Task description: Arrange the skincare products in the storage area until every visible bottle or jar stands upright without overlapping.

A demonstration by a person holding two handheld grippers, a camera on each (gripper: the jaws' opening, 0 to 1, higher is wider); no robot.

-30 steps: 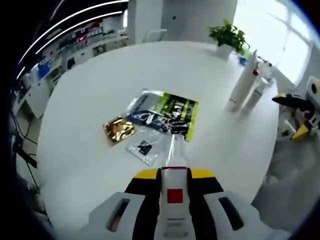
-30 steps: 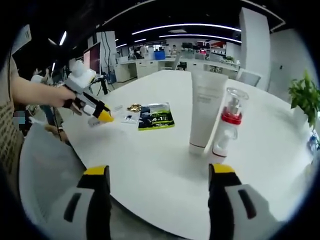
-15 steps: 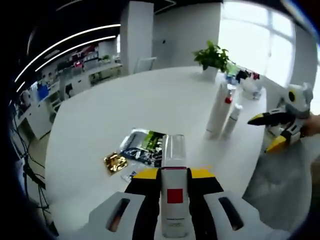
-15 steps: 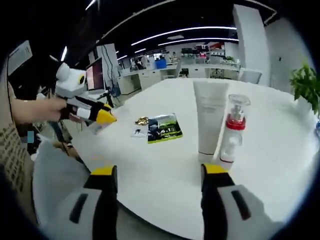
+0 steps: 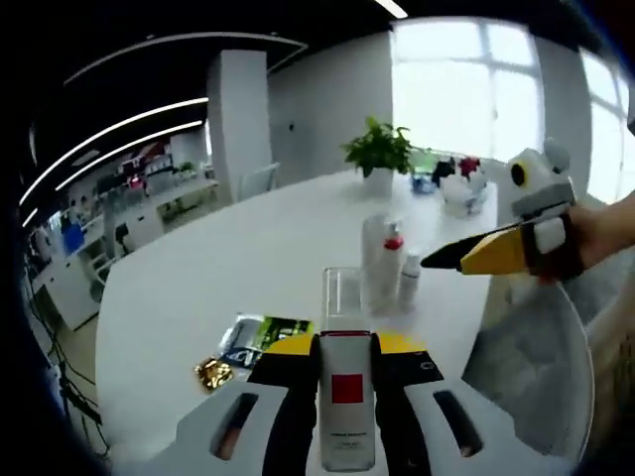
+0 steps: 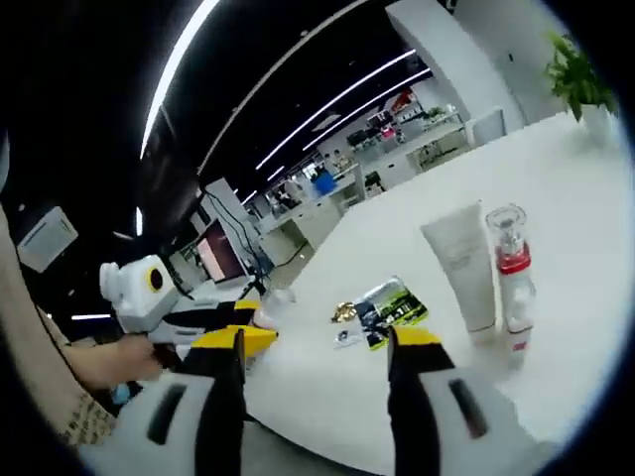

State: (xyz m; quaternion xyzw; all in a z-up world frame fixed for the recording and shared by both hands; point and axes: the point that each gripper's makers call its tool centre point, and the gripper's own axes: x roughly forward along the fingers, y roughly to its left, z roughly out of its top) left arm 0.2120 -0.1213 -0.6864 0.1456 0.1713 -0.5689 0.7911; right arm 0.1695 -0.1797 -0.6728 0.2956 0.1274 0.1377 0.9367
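The left gripper [image 5: 345, 397] has its jaws closed on a white bottle [image 5: 346, 397] with a red square on its label and a clear cap, which lies lengthwise between them and points forward over the near edge of the round white worktop [image 5: 228, 268]. In the right gripper view that same gripper [image 6: 243, 342] comes in from the left, held in a hand [image 6: 124, 362], with the bottle's pale end [image 6: 270, 305] showing at its yellow tips, off the worktop's near-left edge. The right gripper [image 6: 316, 347] hovers with its jaws wide apart and nothing between them; in the left gripper view it enters from the right [image 5: 466, 256], its yellow tips pointing toward the standing products. On the worktop [image 6: 556, 198], a white tube [image 6: 463, 268] stands upright on its cap, and a pump bottle [image 6: 510, 268] with a red collar and clear cap stands just beside it, both near the edge closest to the right gripper. In the left gripper view the tube [image 5: 373, 260] and the pump bottle [image 5: 393, 266] stand together beyond the held bottle, with a smaller white bottle [image 5: 410, 283] just beside them. Well apart from these, flat packets lie together on the worktop: a green and dark sachet [image 6: 389, 309], a small gold one [image 6: 343, 312] and a clear one [image 6: 347, 337]. A potted plant [image 5: 377, 159] stands at the far edge.
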